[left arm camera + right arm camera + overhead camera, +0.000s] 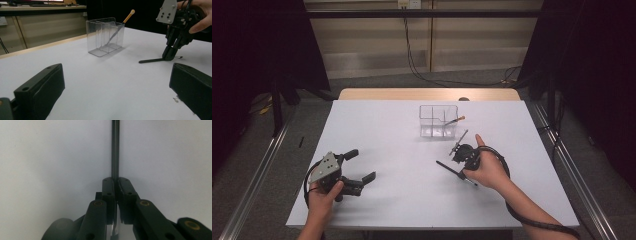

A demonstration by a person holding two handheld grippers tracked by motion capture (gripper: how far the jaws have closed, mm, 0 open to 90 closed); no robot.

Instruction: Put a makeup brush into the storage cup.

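White table (pixel 377 125) bears clear organizer (pixel 438 121) holding one brush (pixel 455 120).

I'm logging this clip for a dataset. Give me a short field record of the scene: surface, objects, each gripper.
surface: white table
container: clear divided organizer, upright, far centre
in container: brush with orange handle, leaning in one compartment
on table: thin black brush, lying flat
right gripper: pointing down, jaws shut on the thin black brush
left gripper: jaws open, nothing between them, held low at near left
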